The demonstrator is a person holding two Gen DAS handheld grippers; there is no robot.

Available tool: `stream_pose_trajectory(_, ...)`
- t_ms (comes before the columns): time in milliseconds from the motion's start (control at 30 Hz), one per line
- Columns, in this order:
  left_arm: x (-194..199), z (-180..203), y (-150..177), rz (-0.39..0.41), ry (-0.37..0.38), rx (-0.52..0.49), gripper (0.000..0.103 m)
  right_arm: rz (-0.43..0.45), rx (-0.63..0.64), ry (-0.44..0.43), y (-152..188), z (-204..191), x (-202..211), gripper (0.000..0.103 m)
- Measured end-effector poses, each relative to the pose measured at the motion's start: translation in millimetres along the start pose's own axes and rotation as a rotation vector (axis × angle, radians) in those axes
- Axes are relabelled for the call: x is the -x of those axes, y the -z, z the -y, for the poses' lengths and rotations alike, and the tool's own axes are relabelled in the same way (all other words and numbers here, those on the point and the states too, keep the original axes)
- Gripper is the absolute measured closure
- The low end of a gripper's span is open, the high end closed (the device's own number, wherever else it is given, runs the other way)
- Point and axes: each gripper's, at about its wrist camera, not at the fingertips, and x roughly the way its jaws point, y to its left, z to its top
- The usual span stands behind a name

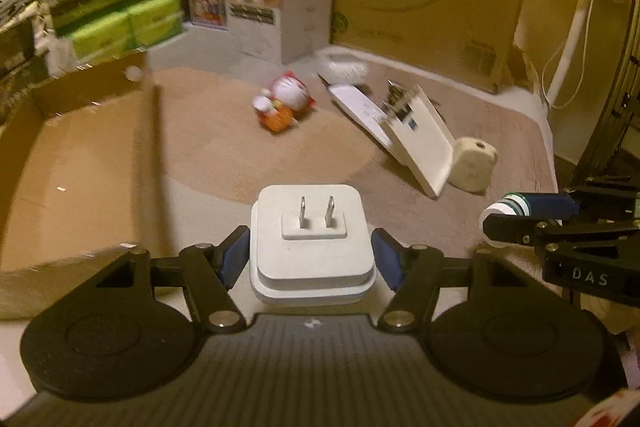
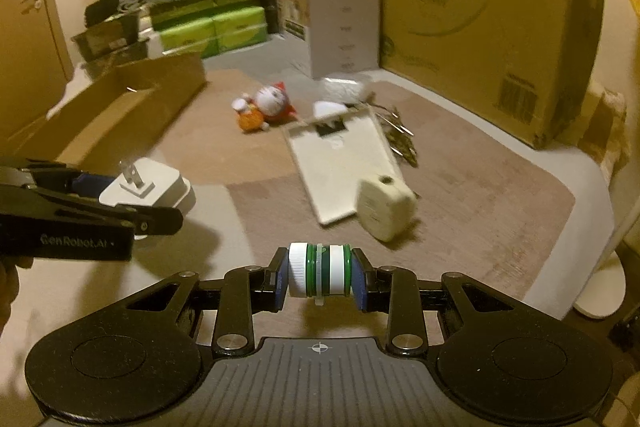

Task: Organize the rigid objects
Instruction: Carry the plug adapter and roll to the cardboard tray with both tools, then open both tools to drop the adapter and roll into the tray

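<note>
Currently, left wrist view: our left claw (image 1: 310,255) clamped the white plug adapter (image 1: 310,243) by its sides, prongs up, beside the open cardboard box (image 1: 80,147). Right wrist view: our right claw (image 2: 319,277) gripped the green-banded white bottle (image 2: 319,271) endwise, probably box-bound.

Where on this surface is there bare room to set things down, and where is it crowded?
Free: the mat right of the white board, and the strip between the open cardboard box and the toy figure. Crowded: around the board, with the cream block against it.

White plug adapter (image 1: 310,247) between my left pads, prongs up. Green-and-white ringed cylinder (image 2: 320,270) lies sideways, clamped between my right pads.
</note>
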Motion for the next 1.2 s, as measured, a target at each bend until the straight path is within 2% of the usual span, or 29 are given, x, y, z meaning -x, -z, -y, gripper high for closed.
stream_pose_trajectory(167, 30.8, -42.5, -2.5, 0.037, -0.039, 0.037, 0.040, 0.032, 0.039, -0.057, -21.3, -39.3, 0.2, 0.071)
stream_pose_trajectory(300, 50.5, -92.7, -5.4, 0.052, -0.093, 0.071, 0.040, 0.056, 0.094, -0.127, -43.8, -82.2, -10.5, 0.071)
stream_pose_trajectory(500, 60.6, -160.2, -5.3, 0.038, -0.191, 0.098, 0.040, 0.069, 0.161, -0.229, -76.8, -145.7, -46.1, 0.071)
stream_pose_trajectory(633, 55.4, -194.3, -0.8, 0.021, -0.206, 0.126, 0.040, 0.063, 0.203, -0.273, -91.6, -177.0, -73.0, 0.071)
stream_pose_trajectory(800, 45.4, -216.2, 2.9, 0.011, -0.190, 0.143, 0.040, 0.033, 0.219, -0.291, -99.4, -198.8, -103.5, 0.071)
stream_pose_trajectory(1000, 37.3, -227.8, 8.0, -0.002, -0.187, 0.168, 0.040, -0.010, 0.197, -0.304, -104.4, -205.6, -127.8, 0.071)
stream_pose_trajectory(1067, 36.5, -229.5, 9.6, -0.008, -0.202, 0.168, 0.031, -0.023, 0.203, -0.326, -104.0, -206.7, -130.2, 0.070)
stream_pose_trajectory(1100, 37.7, -230.5, 10.6, -0.004, -0.199, 0.173, 0.031, -0.023, 0.207, -0.320, -103.4, -207.7, -129.9, 0.069)
stream_pose_trajectory(1200, 42.0, -231.0, 12.5, 0.001, -0.194, 0.188, 0.031, -0.015, 0.198, -0.317, -101.3, -206.0, -124.1, 0.053)
